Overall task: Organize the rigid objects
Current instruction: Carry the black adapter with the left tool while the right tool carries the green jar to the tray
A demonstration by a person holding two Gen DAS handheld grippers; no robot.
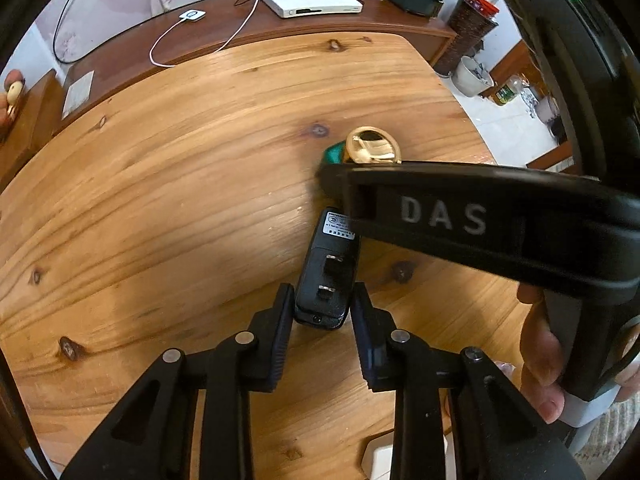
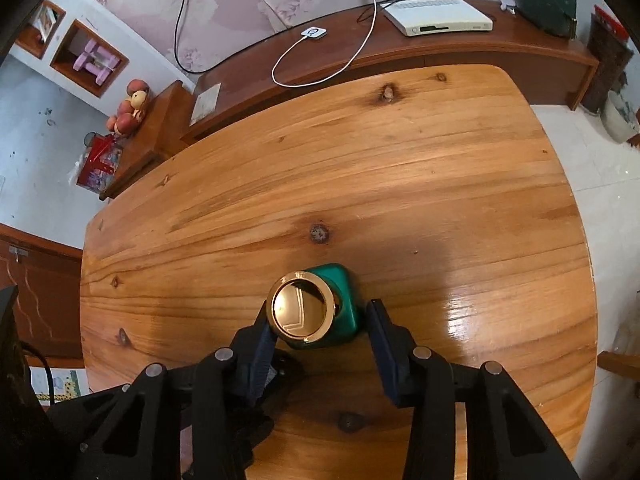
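A black power adapter [image 1: 328, 256] lies prongs-up on the wooden table [image 1: 180, 184]. My left gripper [image 1: 322, 300] points down over it, pads pressed on both sides of its near end. A green bottle with a shiny gold cap [image 2: 304, 312] stands upright near the table's middle. My right gripper [image 2: 320, 316] is shut around it, the left pad against the cap and the right pad at the green body. In the left wrist view the gold cap [image 1: 372, 148] peeks above the right tool's black body [image 1: 460, 216], which a hand [image 1: 540, 344] holds.
A brown sideboard [image 2: 460, 56] behind the table carries a white set-top box [image 2: 440, 16], a white charging pad with cable [image 2: 314, 33] and a dark green case [image 2: 546, 0]. The table's right edge [image 2: 576, 216] drops to a tiled floor with a wicker bin [image 1: 468, 28].
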